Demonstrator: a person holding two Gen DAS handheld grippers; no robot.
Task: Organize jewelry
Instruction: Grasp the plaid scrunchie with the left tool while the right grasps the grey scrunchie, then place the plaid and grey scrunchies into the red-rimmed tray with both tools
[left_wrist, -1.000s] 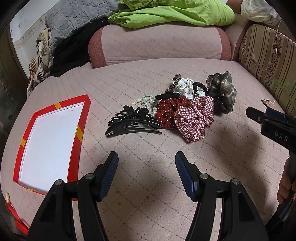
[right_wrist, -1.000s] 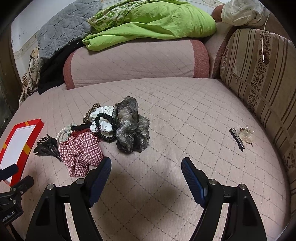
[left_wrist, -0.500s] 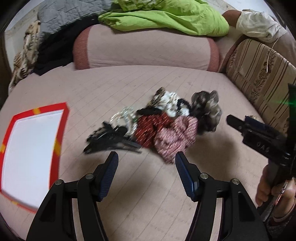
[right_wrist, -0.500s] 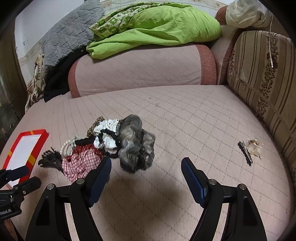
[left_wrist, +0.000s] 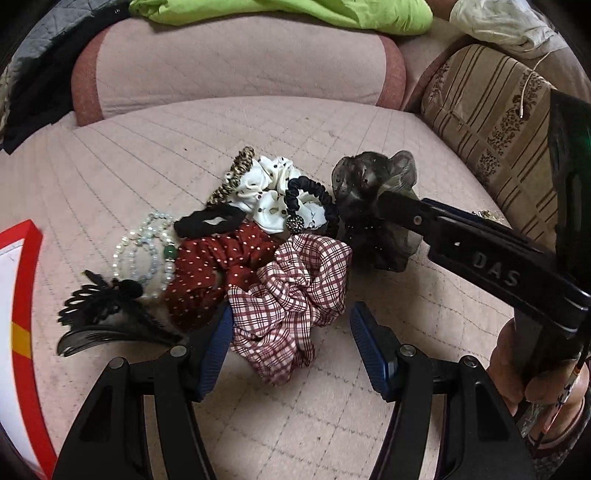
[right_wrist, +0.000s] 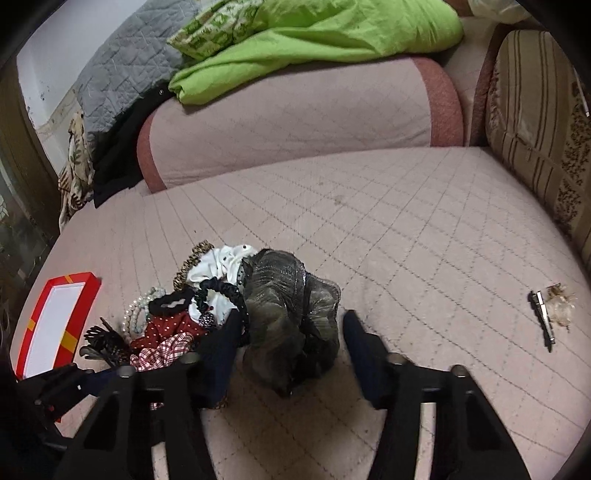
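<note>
A pile of hair accessories lies on the pink quilted cushion (left_wrist: 332, 424). My left gripper (left_wrist: 291, 343) is open, its fingers on either side of the red plaid scrunchie (left_wrist: 295, 295). My right gripper (right_wrist: 291, 350) is open around the grey sheer scrunchie (right_wrist: 291, 317), which also shows in the left wrist view (left_wrist: 373, 184). The pile also holds a red dotted scrunchie (left_wrist: 210, 266), a white scrunchie (left_wrist: 273, 192), a black hair tie (left_wrist: 310, 192), a pearl bracelet (left_wrist: 147, 243) and a black claw clip (left_wrist: 103, 314).
A red-rimmed white tray (right_wrist: 55, 321) lies at the left, seen too in the left wrist view (left_wrist: 26, 332). A metal hair clip with a small ornament (right_wrist: 546, 314) lies apart at the right. A bolster (right_wrist: 295, 122) and striped cushion (right_wrist: 535, 122) border the seat.
Both grippers moved forward and down to the pile. The left now straddles the plaid scrunchie, the right the grey scrunchie. Both stayed open.
</note>
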